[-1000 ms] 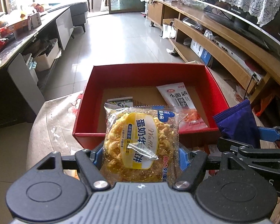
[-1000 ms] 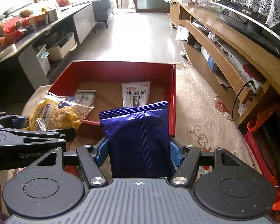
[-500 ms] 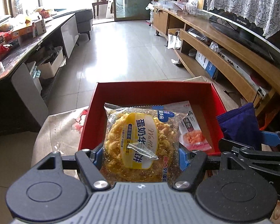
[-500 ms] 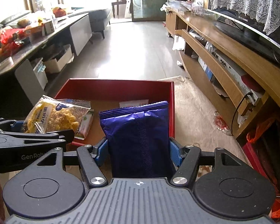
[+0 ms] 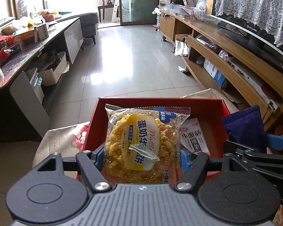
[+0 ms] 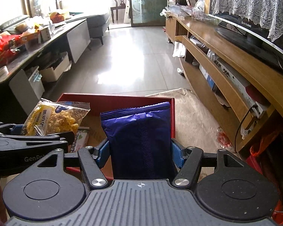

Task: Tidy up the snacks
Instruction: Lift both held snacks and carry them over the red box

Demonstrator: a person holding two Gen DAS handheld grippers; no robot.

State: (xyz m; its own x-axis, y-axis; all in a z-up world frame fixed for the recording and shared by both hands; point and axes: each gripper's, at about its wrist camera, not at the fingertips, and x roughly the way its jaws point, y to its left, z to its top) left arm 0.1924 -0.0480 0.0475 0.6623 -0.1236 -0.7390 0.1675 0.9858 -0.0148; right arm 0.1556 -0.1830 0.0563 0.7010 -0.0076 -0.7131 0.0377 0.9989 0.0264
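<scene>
While both claws hang side by side over the near part of a red box [image 5: 96, 124], each carries one snack. Gripped in the left claw [image 5: 142, 155] is a clear waffle packet [image 5: 141, 141] with a yellow label, its blue pads [image 5: 99, 157] pressing on the packet's two side edges; the packet stands up from the jaws and hides much of the box floor behind it in the left wrist view. Clamped in the right claw [image 6: 140, 153] is a dark blue foil packet [image 6: 139, 135], also upright, with its crimped top edge towards the far wall of the box. From the right wrist view the left claw shows at the left edge, and its waffle packet [image 6: 52, 118] is above the left part of the red box [image 6: 122, 99].

Inside the box, on its brown cardboard floor, lies a white packet [image 5: 193, 137] with black characters, just right of the waffle packet. A green-and-white packet [image 6: 79, 139] lies flat near the left claw's fingers. Beneath the box sits a pale tabletop covering [image 5: 60, 141], and beyond it runs the tiled floor [image 5: 132, 60].
</scene>
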